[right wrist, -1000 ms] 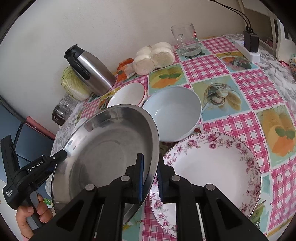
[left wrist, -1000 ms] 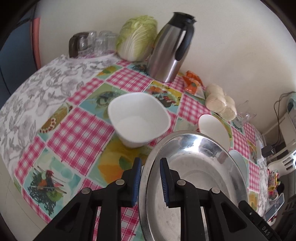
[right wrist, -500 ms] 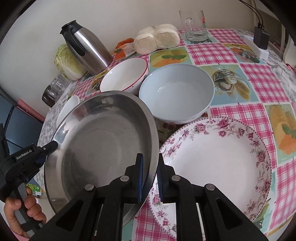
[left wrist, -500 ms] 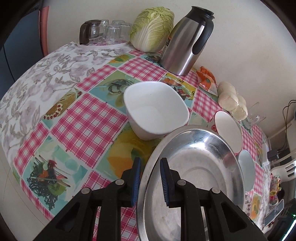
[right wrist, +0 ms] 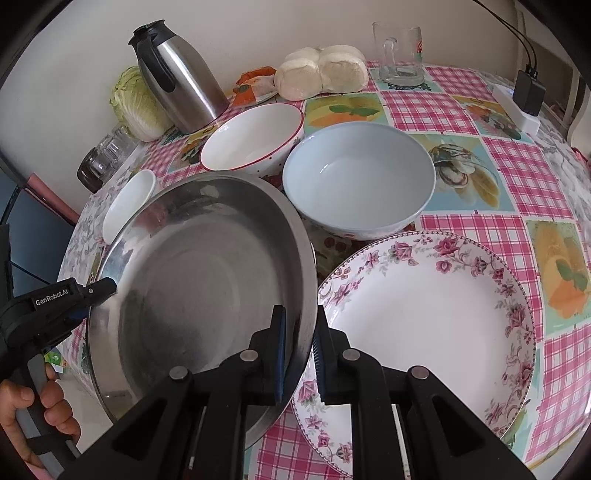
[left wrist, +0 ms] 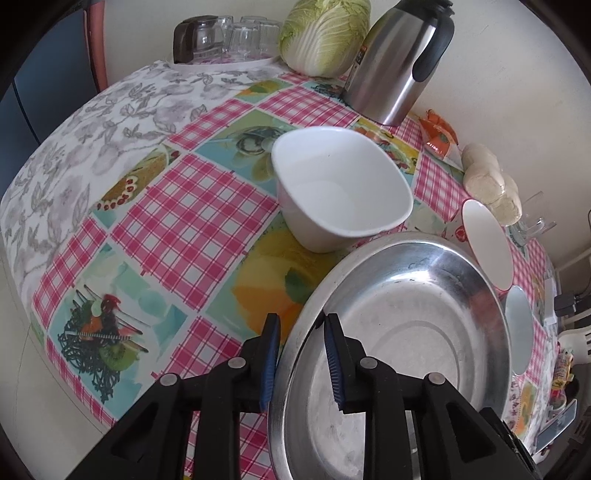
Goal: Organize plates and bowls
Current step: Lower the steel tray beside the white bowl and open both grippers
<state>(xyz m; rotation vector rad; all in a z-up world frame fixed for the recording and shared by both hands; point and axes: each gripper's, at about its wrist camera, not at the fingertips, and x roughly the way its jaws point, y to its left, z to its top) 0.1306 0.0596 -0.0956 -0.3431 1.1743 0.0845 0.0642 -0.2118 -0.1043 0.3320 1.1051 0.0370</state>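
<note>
Two grippers hold a big metal pan (right wrist: pixel 199 280) by its rim, one on each side. The right gripper (right wrist: pixel 298 354) is clamped tight on the rim nearest the flowered plate (right wrist: pixel 436 317). The left gripper (left wrist: pixel 300 360) has just been opening a little; the pan's rim is between its blue pads, and there is a gap between the rim and the pad on the right, so its grip has come loose. A hand (right wrist: pixel 33 413) holds the left gripper's handle at the bottom left of the right wrist view. The pan sits low over the checked tablecloth (left wrist: pixel 184 218), with its edge over the flowered plate's rim. Just behind it are a white bowl (left wrist: pixel 340 188), a red-rimmed bowl (right wrist: pixel 253 138) and a pale blue bowl (right wrist: pixel 358 177). A metal jug (left wrist: pixel 395 62) and a cabbage (left wrist: pixel 321 33) stand by the wall.
</note>
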